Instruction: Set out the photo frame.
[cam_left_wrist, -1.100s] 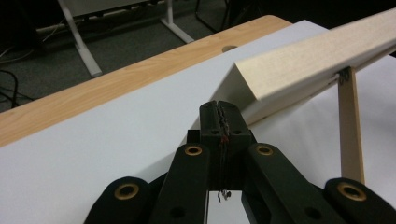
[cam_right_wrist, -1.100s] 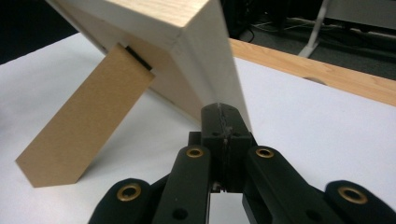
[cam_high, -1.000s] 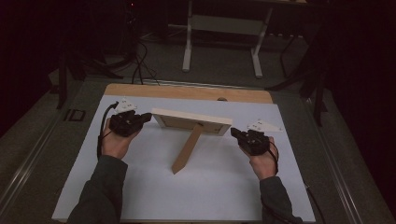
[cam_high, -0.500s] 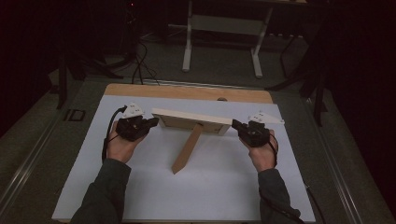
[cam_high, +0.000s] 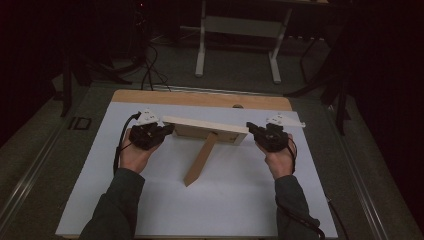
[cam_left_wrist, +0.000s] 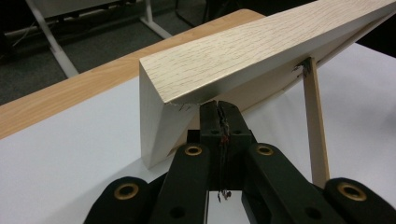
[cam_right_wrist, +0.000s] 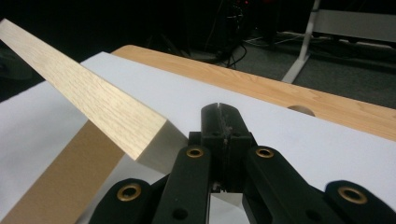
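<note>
wooden frame (cam_high: 205, 131) — between both fingers (cam_left_wrist: 218, 122)

Right gripper (cam_right_wrist: 219, 108) fingers pressed together, empty; pale wooden frame (cam_right_wrist: 88, 105) corner just left, white table sheet (cam_right_wrist: 289, 135) beneath.

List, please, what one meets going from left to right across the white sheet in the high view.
left gripper → wooden picture frame with its stand leg → right gripper
</note>
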